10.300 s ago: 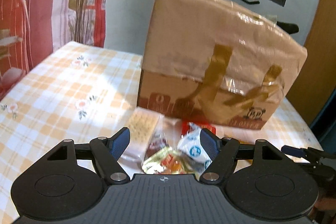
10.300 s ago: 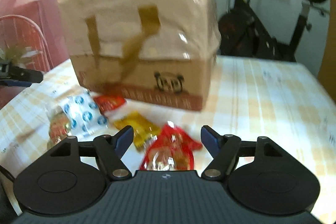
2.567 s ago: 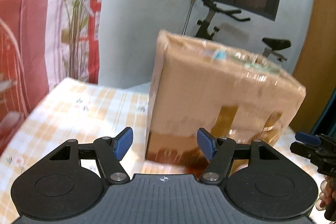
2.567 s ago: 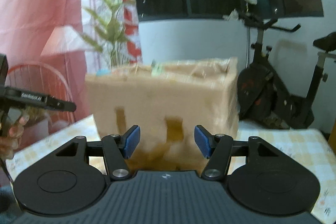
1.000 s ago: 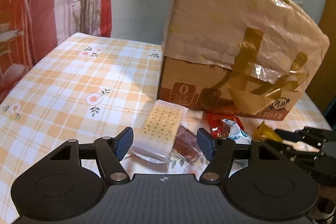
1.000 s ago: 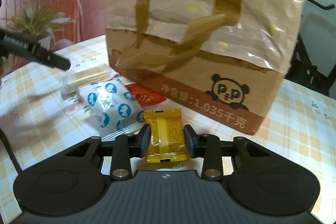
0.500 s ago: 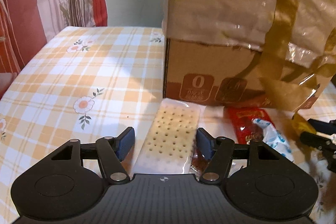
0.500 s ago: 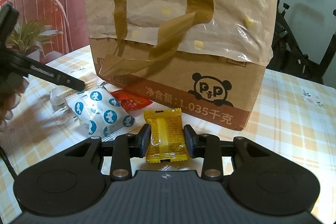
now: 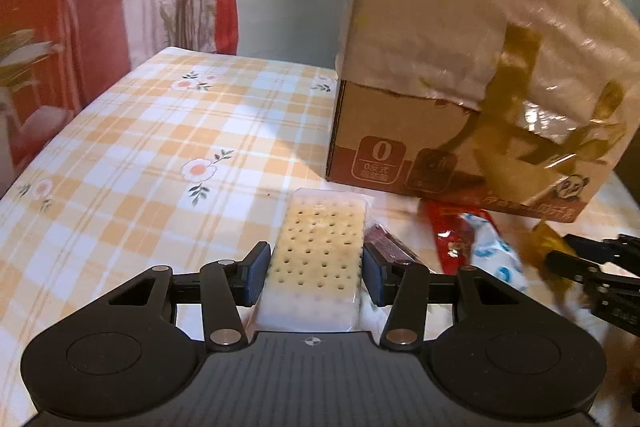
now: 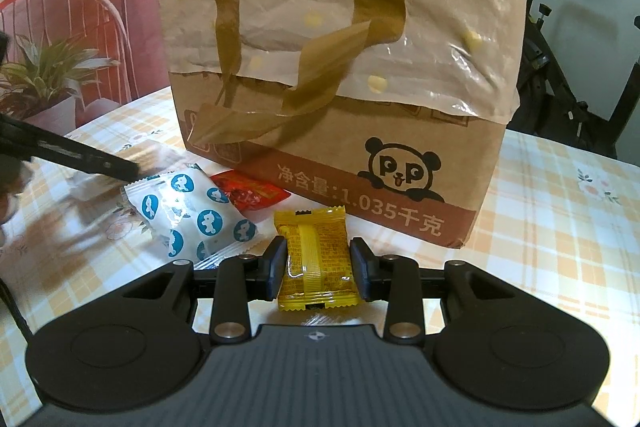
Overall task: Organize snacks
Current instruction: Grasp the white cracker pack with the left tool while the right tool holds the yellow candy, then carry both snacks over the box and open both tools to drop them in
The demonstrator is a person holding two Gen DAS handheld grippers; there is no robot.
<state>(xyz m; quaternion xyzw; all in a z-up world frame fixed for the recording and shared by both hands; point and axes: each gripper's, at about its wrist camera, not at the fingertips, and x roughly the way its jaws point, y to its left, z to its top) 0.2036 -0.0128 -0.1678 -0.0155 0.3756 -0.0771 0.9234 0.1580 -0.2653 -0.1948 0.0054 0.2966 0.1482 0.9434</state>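
Observation:
A cracker pack in clear wrap lies on the checked tablecloth between the blue pads of my left gripper. Its jaws are closing and the pads touch the pack's two long sides. My right gripper is shut on a small yellow snack packet. Between the two lie a white packet with blue dots, a red packet and a dark maroon packet. Behind them stands a cardboard box lined with a brown plastic bag. The right gripper also shows at the left wrist view's right edge.
The box fills the table's back right and stands close behind the snacks. Bare tablecloth stretches to the left and to the table's far edge. A potted plant and a red chair stand beyond the left side, an exercise bike beyond the right.
My left gripper came forward over the cracker pack and its jaws narrowed until the pads met the pack's sides. The right gripper kept still, shut on the yellow packet.

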